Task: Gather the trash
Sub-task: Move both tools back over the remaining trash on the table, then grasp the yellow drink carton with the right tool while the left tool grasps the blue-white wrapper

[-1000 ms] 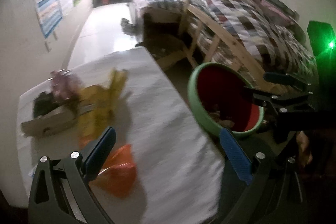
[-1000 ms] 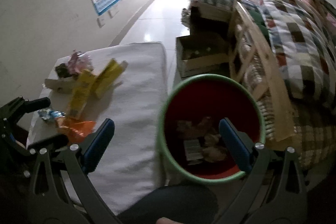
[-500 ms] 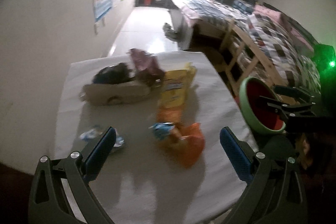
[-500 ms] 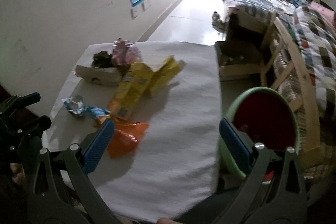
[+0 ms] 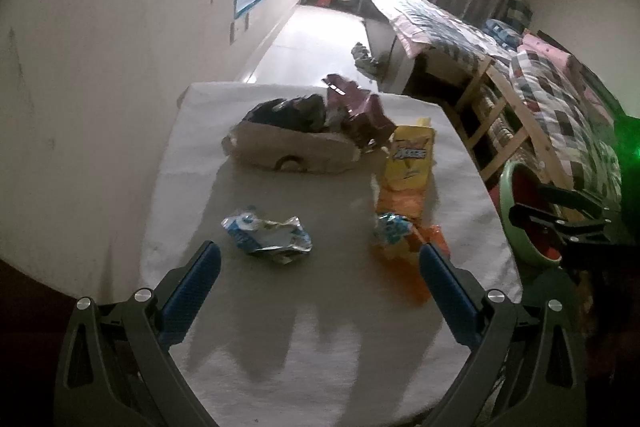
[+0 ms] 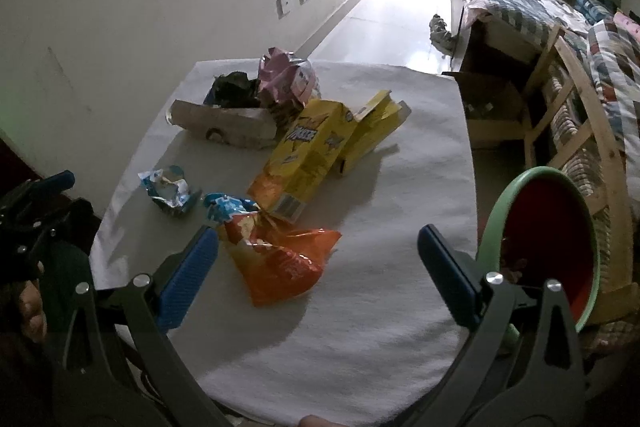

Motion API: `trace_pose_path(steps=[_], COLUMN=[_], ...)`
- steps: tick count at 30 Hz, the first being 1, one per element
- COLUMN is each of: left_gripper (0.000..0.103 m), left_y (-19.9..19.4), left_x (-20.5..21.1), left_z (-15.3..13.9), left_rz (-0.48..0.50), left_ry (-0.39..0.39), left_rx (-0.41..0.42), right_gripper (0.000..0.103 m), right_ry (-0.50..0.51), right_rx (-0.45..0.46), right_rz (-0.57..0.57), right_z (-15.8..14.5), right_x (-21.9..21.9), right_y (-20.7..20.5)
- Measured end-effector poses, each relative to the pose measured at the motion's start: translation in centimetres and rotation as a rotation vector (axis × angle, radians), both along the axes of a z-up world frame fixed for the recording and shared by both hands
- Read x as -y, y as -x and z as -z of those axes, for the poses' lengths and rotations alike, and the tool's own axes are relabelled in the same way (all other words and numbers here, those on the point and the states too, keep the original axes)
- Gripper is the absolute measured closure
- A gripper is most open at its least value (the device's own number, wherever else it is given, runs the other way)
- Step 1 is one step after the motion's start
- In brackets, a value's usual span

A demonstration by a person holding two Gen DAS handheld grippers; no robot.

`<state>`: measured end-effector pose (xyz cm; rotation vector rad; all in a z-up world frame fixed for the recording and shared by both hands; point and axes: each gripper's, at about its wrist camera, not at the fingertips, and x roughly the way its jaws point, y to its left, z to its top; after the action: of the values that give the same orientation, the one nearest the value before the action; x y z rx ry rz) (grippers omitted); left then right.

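Trash lies on a white-clothed table [image 5: 320, 327] [image 6: 400, 187]: a crumpled blue-silver wrapper [image 5: 266, 241] [image 6: 170, 189], an orange snack bag [image 5: 416, 259] [image 6: 280, 259] with a small blue wrapper [image 5: 394, 229] [image 6: 228, 205] on it, yellow boxes [image 5: 412, 155] [image 6: 316, 151], a brown cardboard tray [image 5: 288, 153] [image 6: 228, 127] and a pink-purple bag [image 5: 356, 113] [image 6: 284, 81]. My left gripper [image 5: 318, 271] hangs open above the near table, just short of the blue-silver wrapper. My right gripper [image 6: 318, 259] is open over the orange bag. A green bin with red inside [image 5: 520, 219] [image 6: 552, 239] stands right of the table.
A white wall runs along the table's left. A bed with a checked quilt [image 6: 600, 39] and a wooden frame [image 6: 576, 107] lies right of the bin. An open cardboard box [image 6: 492, 115] sits on the floor beyond the table. A hand [image 6: 30, 311] holds the left gripper.
Both views have swung left, away from the bin and onto the table's trash. The left gripper now faces the blue-silver wrapper, the right one the orange bag. Both stay open.
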<state>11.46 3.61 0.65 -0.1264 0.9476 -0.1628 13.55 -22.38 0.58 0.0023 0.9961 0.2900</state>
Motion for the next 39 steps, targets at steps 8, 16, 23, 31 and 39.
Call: trace_pose_path(steps=[8,16,23,31,39], left_gripper=[0.008,0.008,0.009,0.012,0.043], left_y=[-1.7,-3.9,-6.0,-8.3,-9.7], left_x=[-1.3,-2.5,-3.8,-4.1,-3.4], left_z=[3.6,7.4,9.6,12.0,13.2], left_rz=[-0.039,-0.094,-0.156,-0.194,-0.17], left_ry=[0.022,0.076,0.119,0.176,0.197], left_rx=[-0.08,-0.164,-0.212,-0.257,-0.287], right_gripper=[0.005,0.005,0.005,0.01,0.039], right_ry=[-0.011,-0.026,-0.072,-0.131,-0.208], right_rx=[-0.042,-0.1,-0.153,-0.235,-0.29], right_rz=[0.011,0.008,0.059,0.084,0.058], right_z=[1.8,4.6,6.9,10.2,11.7], right_x=[-1.2,-2.6,-2.8,-3.5,-4.9], right_y=[-1.9,-4.3,-7.2,-10.1,-11.0])
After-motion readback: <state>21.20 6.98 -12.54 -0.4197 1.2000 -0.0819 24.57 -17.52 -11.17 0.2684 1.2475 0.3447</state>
